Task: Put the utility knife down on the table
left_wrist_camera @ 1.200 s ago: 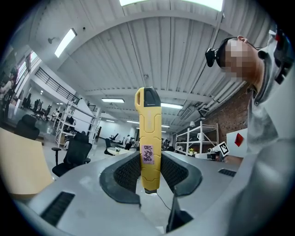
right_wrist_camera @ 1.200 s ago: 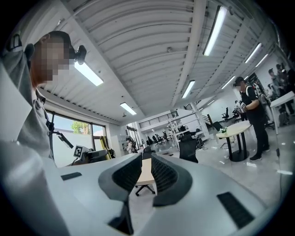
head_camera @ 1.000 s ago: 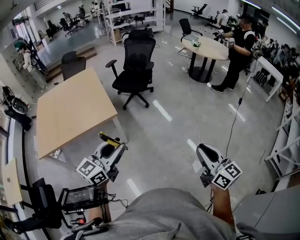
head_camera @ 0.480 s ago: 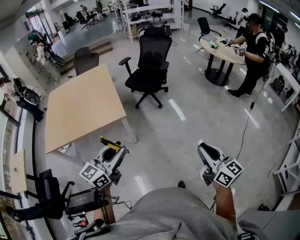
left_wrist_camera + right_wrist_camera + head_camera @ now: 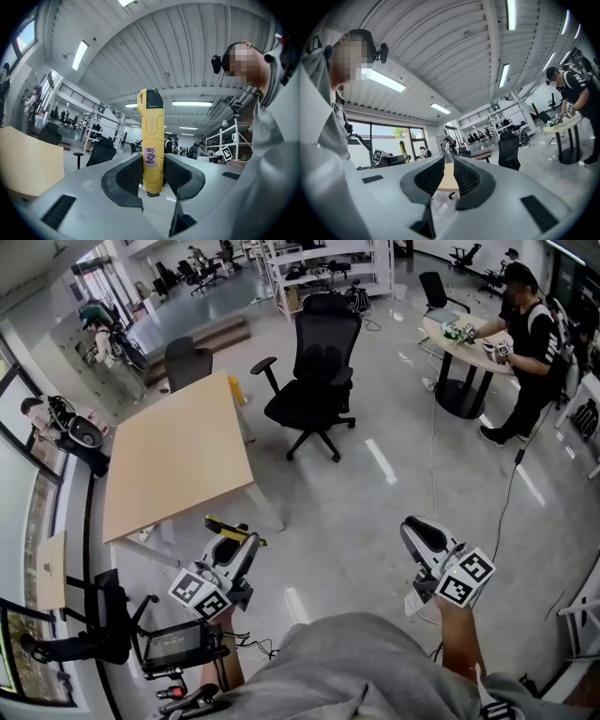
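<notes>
Everything in the room has slid rightward in the head view since a second ago, the tabletop (image 5: 173,460) included, while both grippers sit about where they were. The left gripper (image 5: 232,545) is just off the tabletop's near edge, over the floor, with its fingers clenched on the utility knife (image 5: 150,140). They pinch the lower end of it (yellow body, dark cap on top, small pinkish label near the grip). So the knife is beside the tabletop, up in the air, not on it. The right gripper (image 5: 446,180) is well apart from the tabletop, out past the left one. Its fingers are only a sliver apart, with nothing in between. A black office chair (image 5: 314,381) stands off the tabletop's far right corner.
</notes>
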Demonstrator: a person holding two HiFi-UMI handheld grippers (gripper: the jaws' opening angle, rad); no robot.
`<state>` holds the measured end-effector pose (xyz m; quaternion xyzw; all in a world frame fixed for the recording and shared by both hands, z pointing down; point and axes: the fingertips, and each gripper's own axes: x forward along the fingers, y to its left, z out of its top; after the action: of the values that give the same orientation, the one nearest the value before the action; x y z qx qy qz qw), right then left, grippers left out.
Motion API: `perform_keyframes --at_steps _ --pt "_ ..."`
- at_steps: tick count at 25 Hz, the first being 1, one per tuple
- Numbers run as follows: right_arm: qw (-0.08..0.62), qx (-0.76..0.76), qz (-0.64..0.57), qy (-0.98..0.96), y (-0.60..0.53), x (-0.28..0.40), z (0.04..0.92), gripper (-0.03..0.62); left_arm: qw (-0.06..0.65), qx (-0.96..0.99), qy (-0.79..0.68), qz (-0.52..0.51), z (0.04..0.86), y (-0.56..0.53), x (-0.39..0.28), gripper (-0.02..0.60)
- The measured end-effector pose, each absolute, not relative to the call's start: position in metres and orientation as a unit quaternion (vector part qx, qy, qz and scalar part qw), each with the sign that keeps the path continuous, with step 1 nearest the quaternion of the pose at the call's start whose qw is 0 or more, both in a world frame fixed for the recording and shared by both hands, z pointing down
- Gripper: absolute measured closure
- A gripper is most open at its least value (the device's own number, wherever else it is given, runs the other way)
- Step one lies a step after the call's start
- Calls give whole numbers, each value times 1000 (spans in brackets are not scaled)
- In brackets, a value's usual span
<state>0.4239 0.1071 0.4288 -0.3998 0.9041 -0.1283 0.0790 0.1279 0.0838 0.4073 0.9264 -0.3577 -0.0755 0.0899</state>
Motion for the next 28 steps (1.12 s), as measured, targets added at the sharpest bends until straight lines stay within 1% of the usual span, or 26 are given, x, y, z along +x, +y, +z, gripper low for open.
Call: perform_keyframes --at_steps 5,13,17,28 --pt "75 -393 -143 905 84 444 436 533 95 920 -373 -69 406 69 141 456" --pt "68 -393 -150 905 39 439 440 533 98 921 -372 -63 408 23 135 454" --pt "73 -401 -142 902 11 416 432 533 95 925 -360 -74 408 -13 119 454" --pt "69 -426 -127 893 -54 338 420 533 96 934 -331 -93 410 -95 45 455"
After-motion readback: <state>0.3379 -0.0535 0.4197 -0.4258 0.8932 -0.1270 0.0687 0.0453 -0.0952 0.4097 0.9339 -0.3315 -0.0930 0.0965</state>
